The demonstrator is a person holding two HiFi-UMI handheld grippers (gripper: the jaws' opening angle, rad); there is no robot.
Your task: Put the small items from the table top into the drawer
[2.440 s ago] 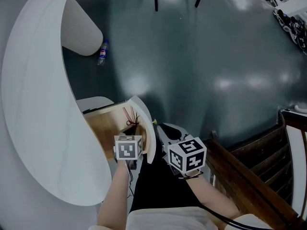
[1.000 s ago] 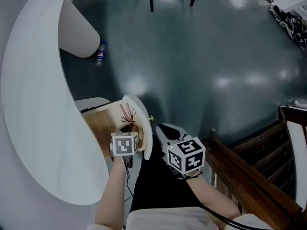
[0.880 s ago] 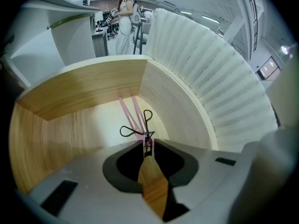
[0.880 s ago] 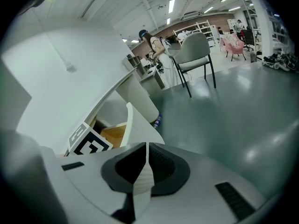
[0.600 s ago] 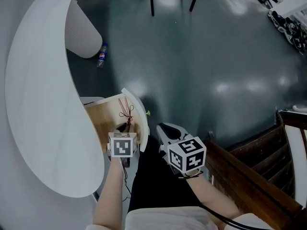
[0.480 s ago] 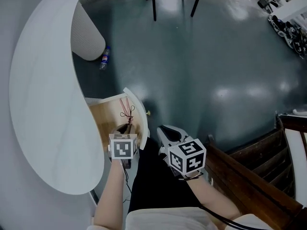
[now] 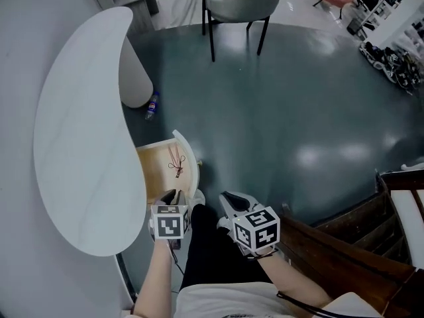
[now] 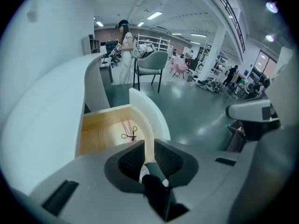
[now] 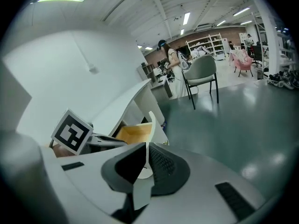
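Note:
The drawer (image 7: pixel 189 158) stands pulled out from under the curved white table top (image 7: pixel 79 144), its wooden floor showing. A small dark looped cord with reddish strands (image 7: pixel 175 165) lies inside it, also seen in the left gripper view as the cord (image 8: pixel 130 134). My left gripper (image 7: pixel 173 199) hovers over the drawer's near end, well above it. Its jaws (image 8: pixel 149 147) stand a little apart with nothing between them. My right gripper (image 7: pixel 229 198) hangs to the drawer's right over the floor, and its pads (image 9: pixel 145 149) are shut and empty. I see no small item on the table top.
A grey chair (image 7: pixel 238 5) stands far across the dark floor (image 7: pixel 298 98). A bottle (image 7: pixel 152 106) lies by the table's white pedestal (image 7: pixel 136 78). Dark wooden furniture (image 7: pixel 344 257) is at the lower right. A person (image 8: pixel 125 45) stands far off.
Both grippers have risen and drawn back toward me. The left one has come up out of the drawer, and the drawer and table now look smaller and farther below.

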